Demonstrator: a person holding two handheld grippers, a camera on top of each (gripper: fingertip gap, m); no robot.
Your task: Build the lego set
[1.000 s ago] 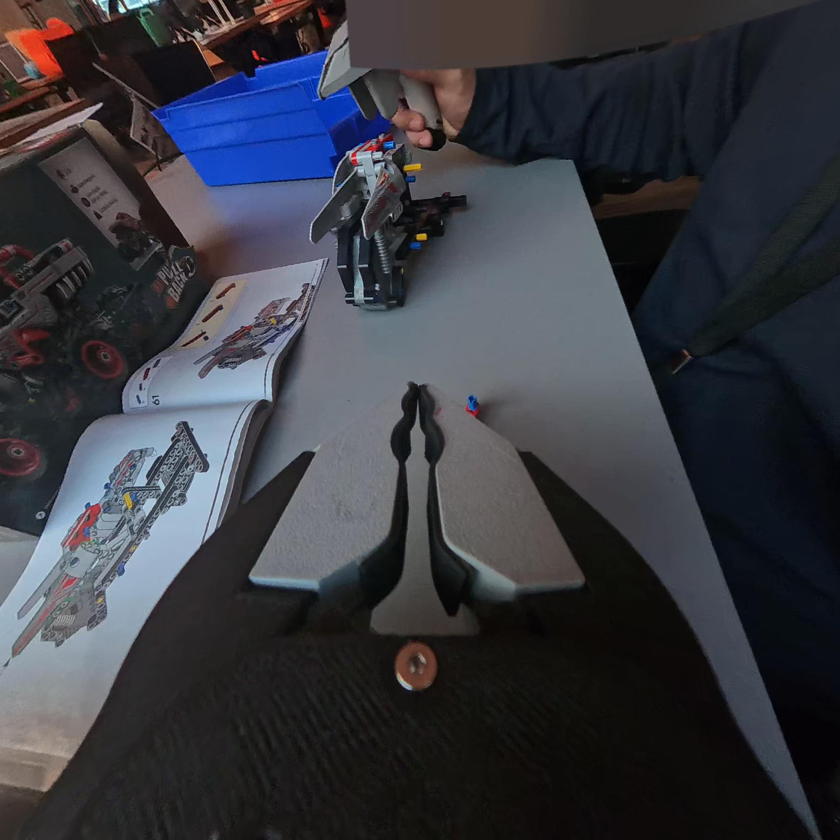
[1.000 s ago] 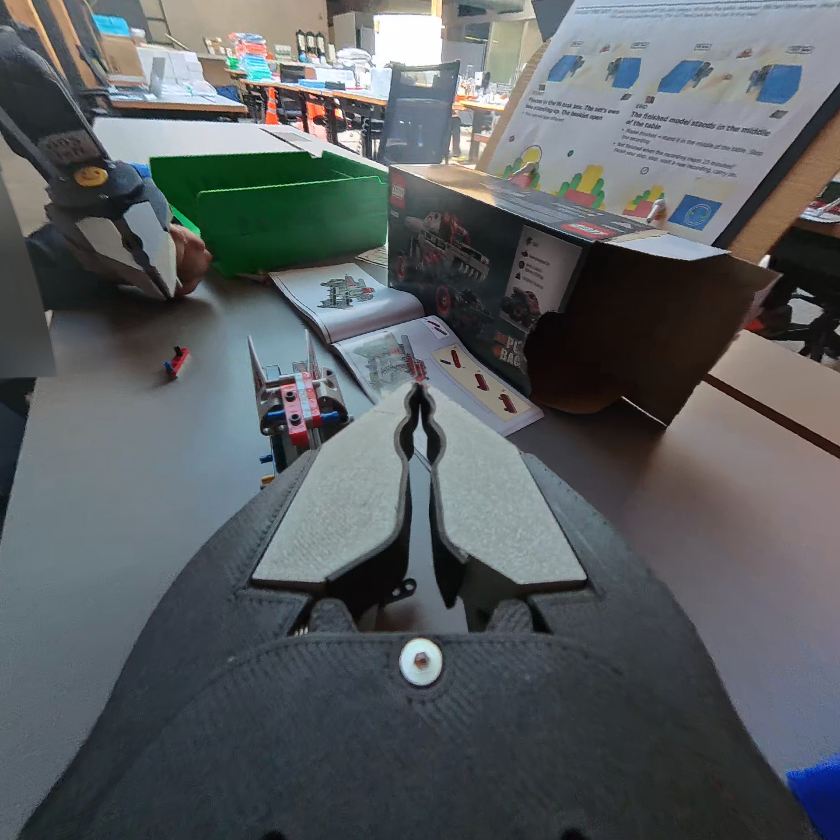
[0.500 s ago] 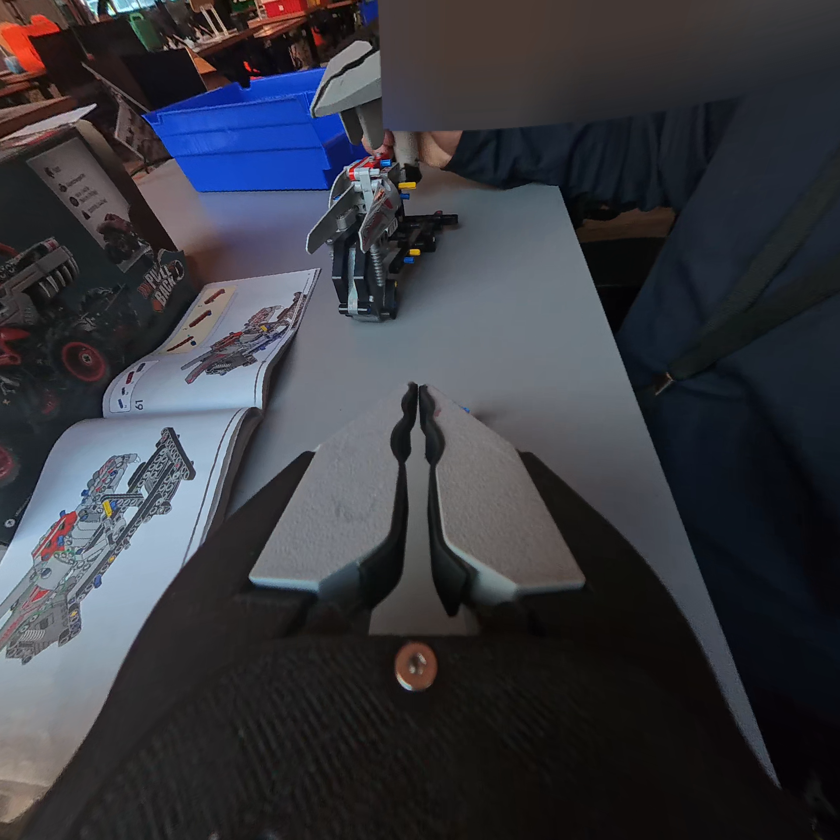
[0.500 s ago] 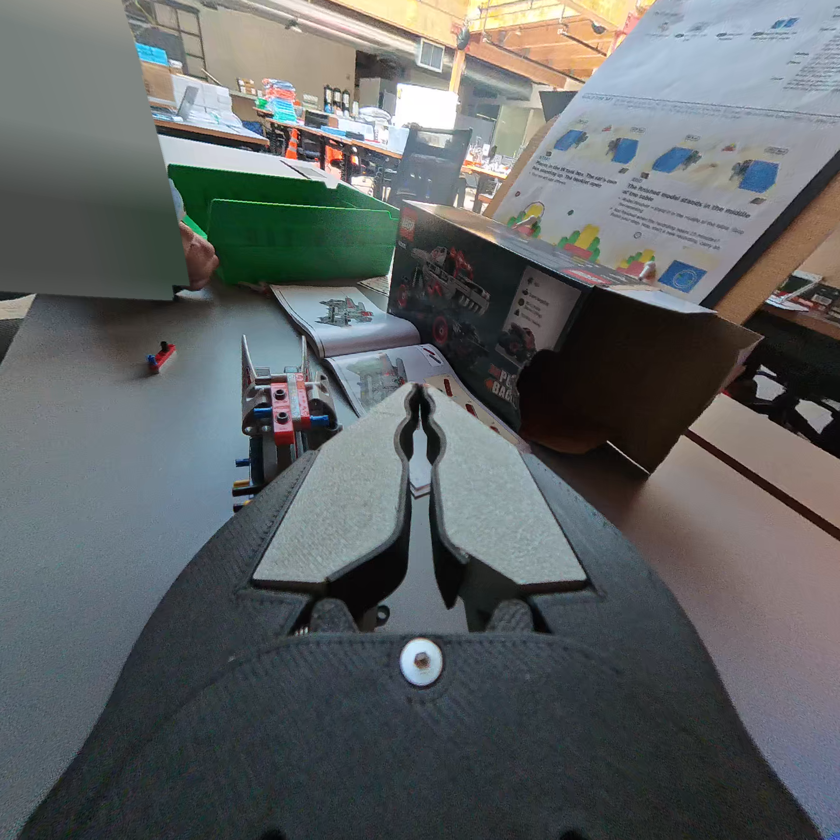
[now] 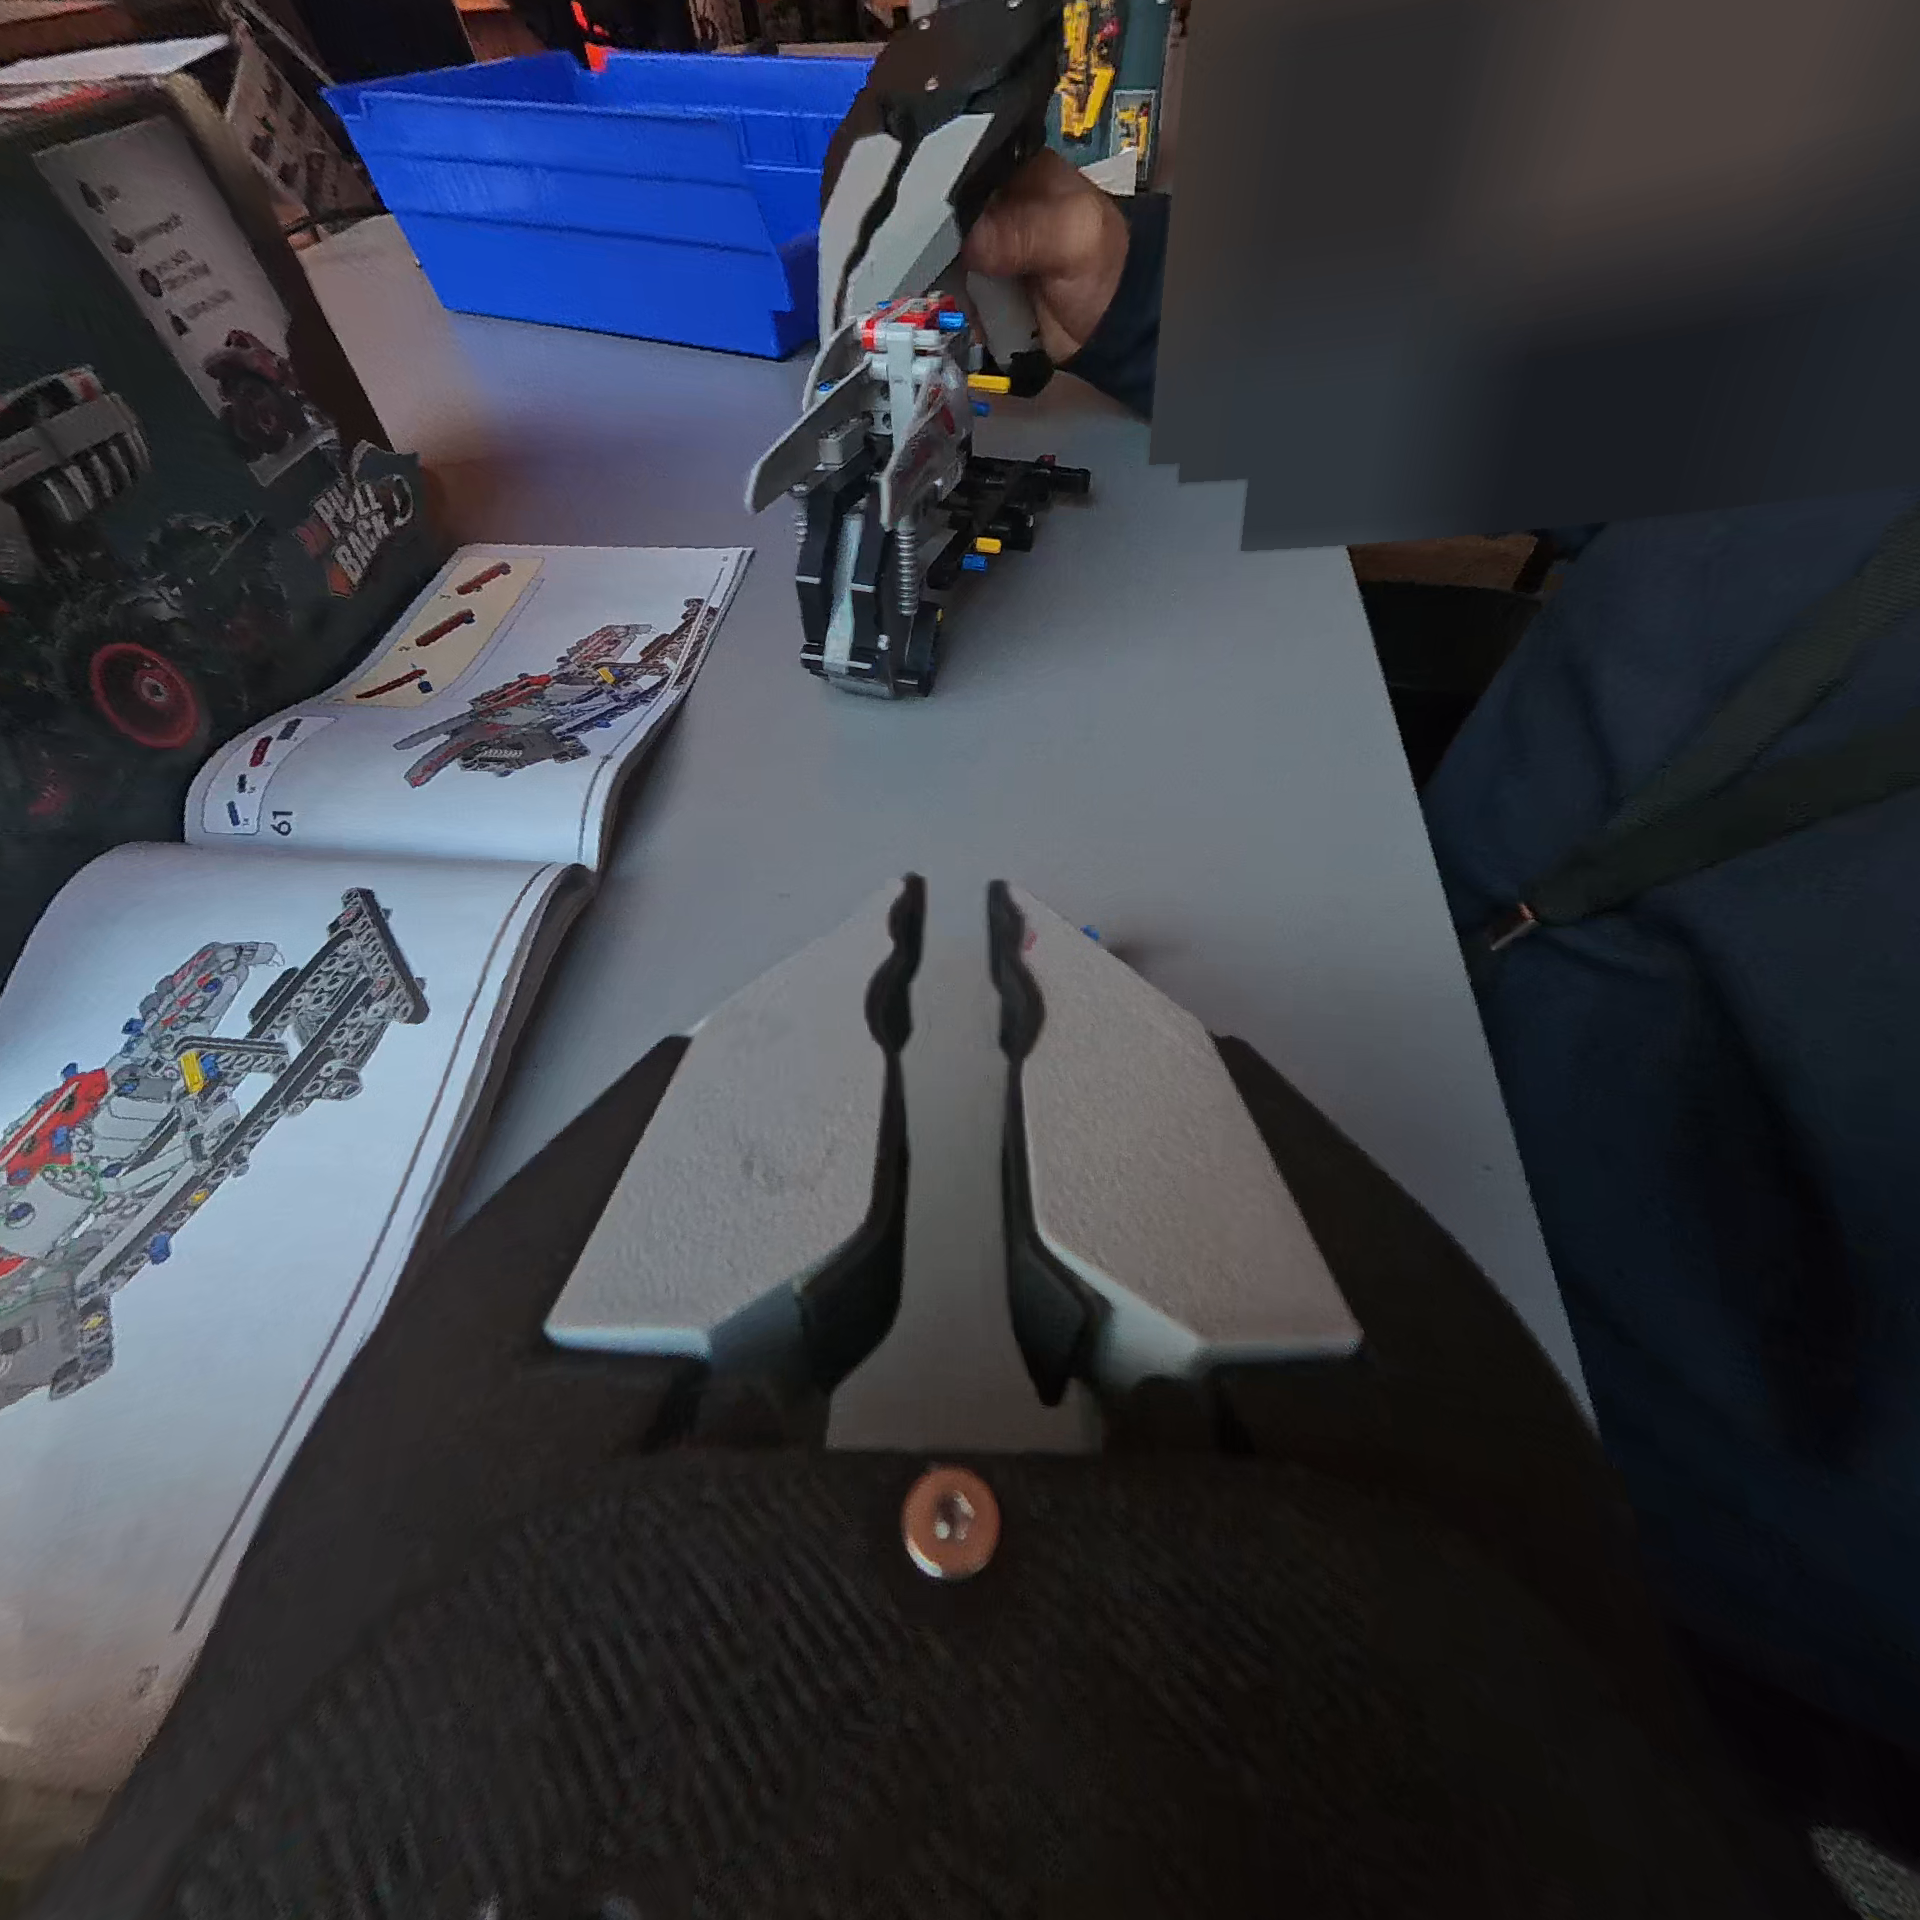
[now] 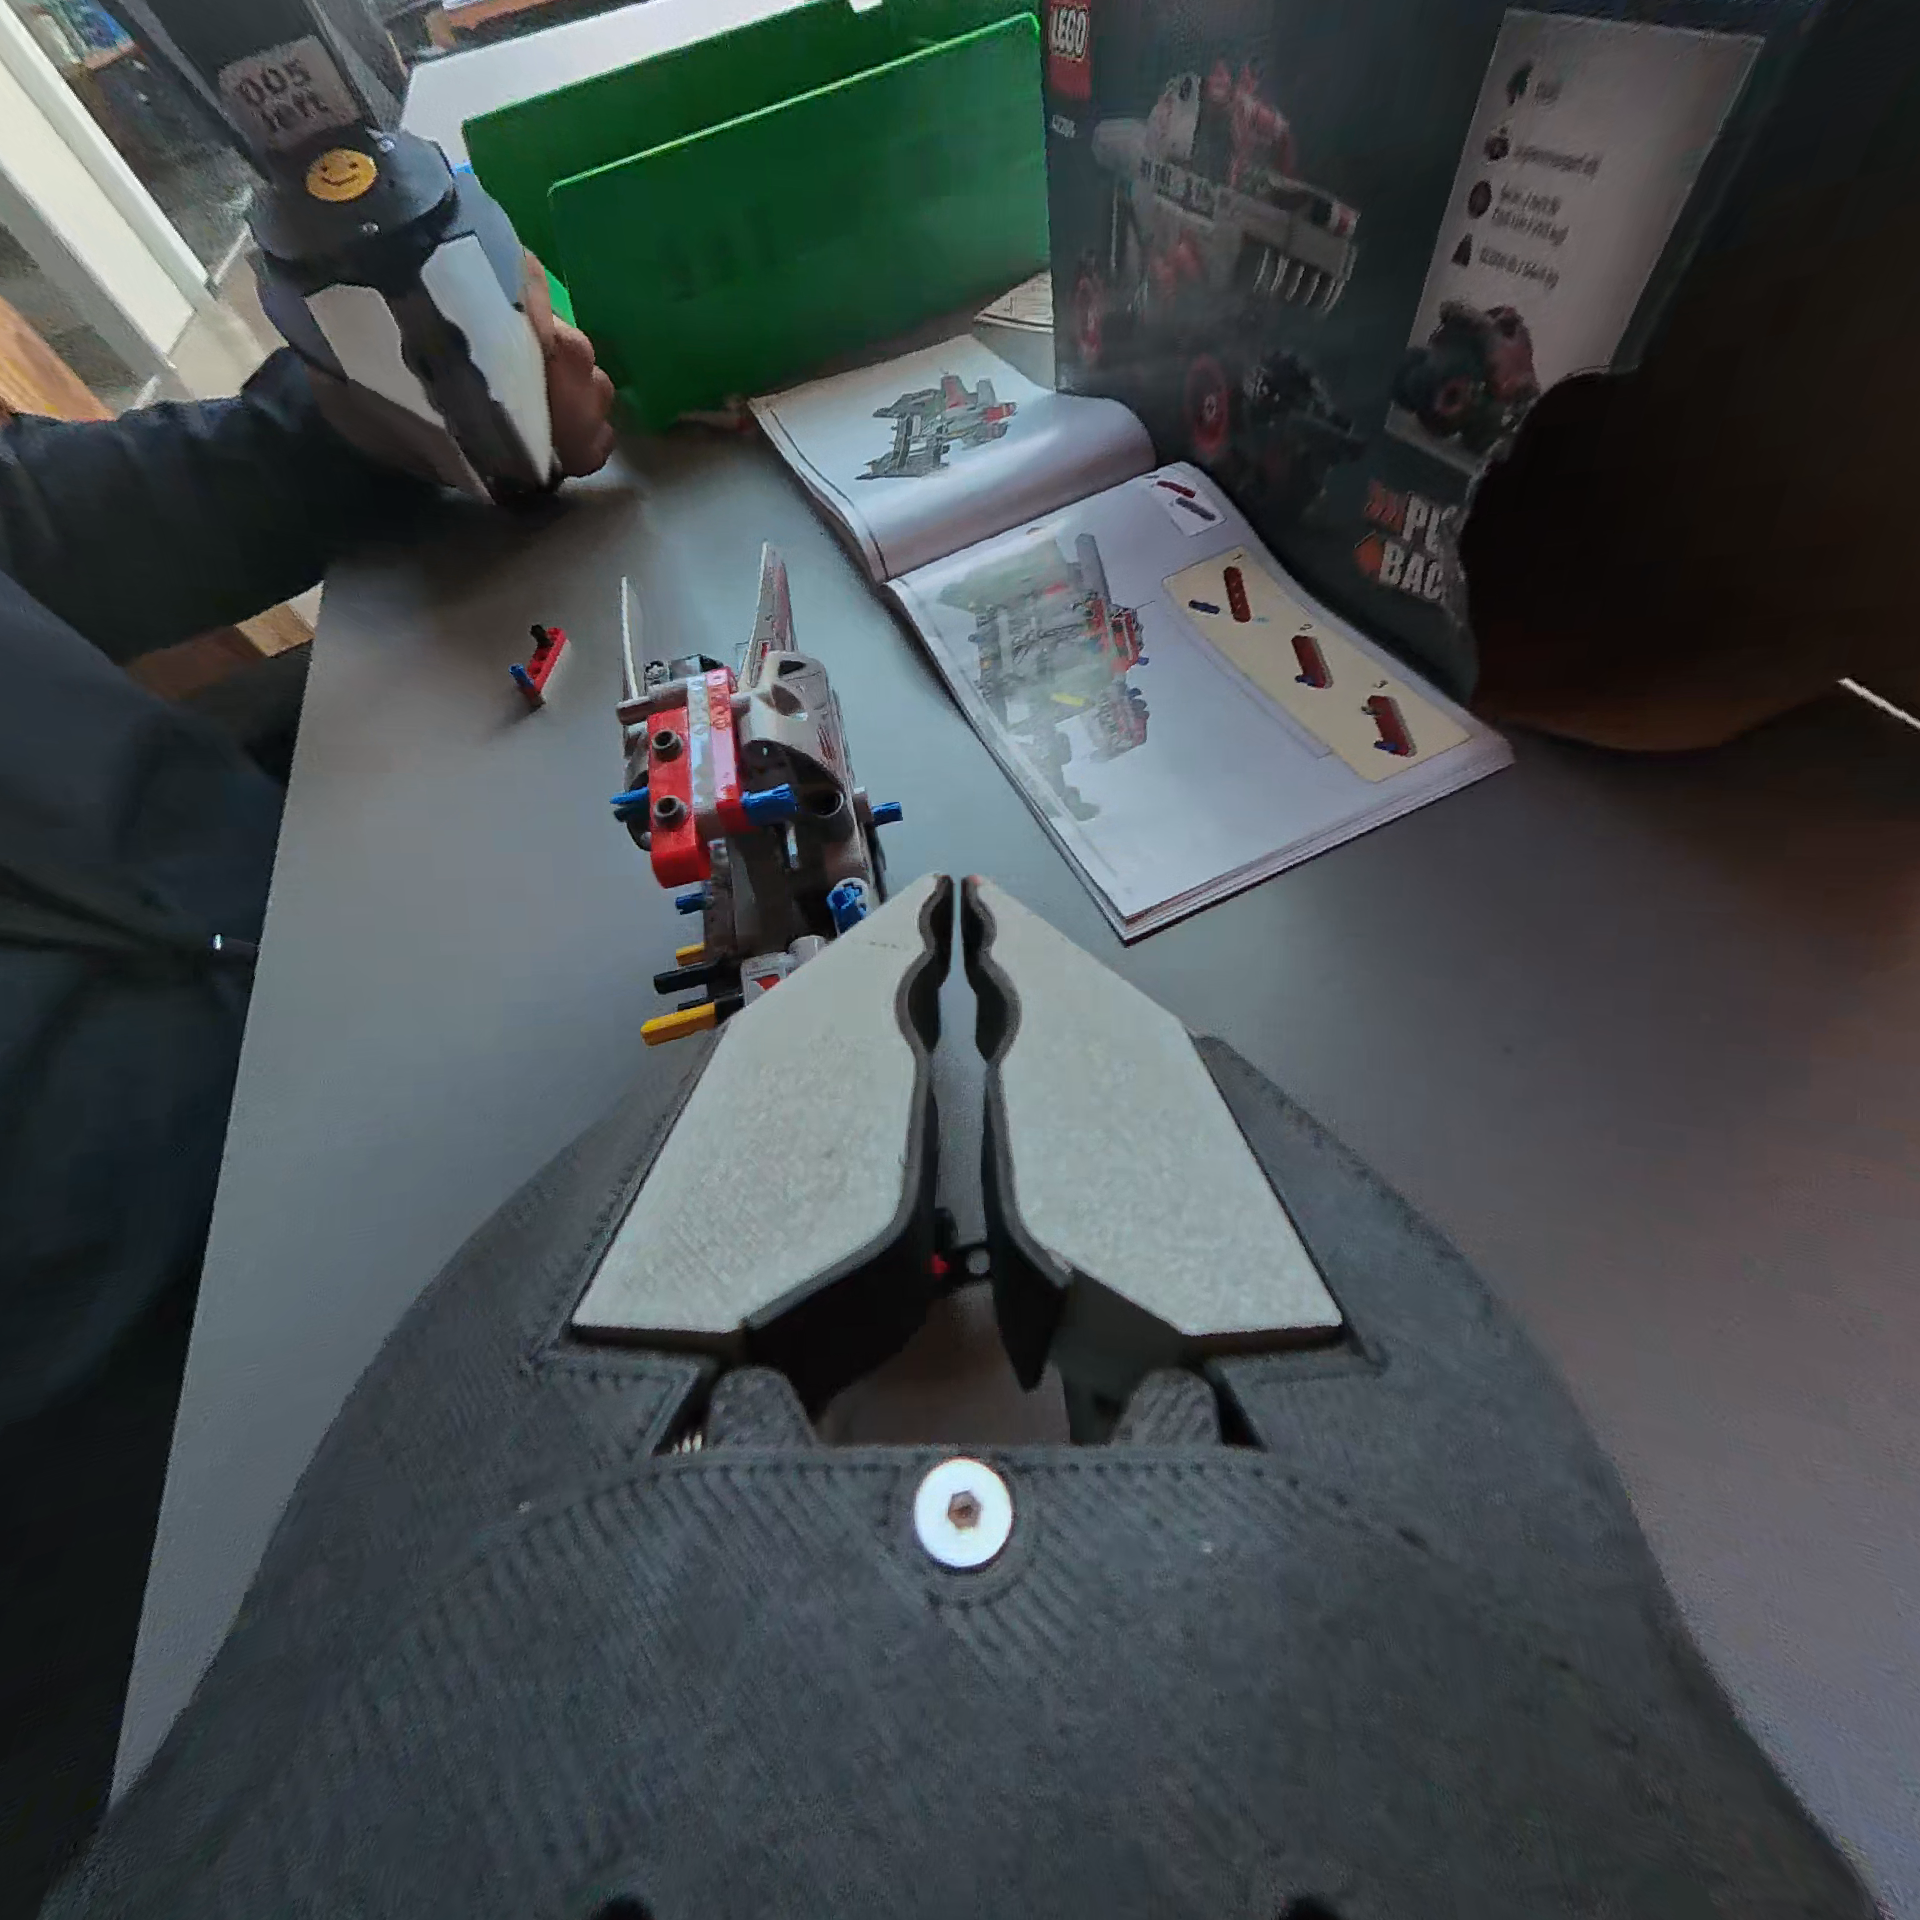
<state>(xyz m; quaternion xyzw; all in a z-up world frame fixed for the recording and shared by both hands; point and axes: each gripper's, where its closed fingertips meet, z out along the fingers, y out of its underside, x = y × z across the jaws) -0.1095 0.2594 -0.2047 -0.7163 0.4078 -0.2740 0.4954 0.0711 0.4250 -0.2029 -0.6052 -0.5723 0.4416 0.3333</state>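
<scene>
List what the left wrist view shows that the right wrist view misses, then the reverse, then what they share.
Only the left wrist view: the blue bins behind the partly built lego truck.
Only the right wrist view: the green bin, and the whole small red piece lying loose on the table.
Both: the truck, the open instruction booklet, the set's box, the slightly open left gripper and the nearly closed right gripper.

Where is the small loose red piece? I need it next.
In the right wrist view, the small red piece lies on the table, left of the partly built model.
</scene>
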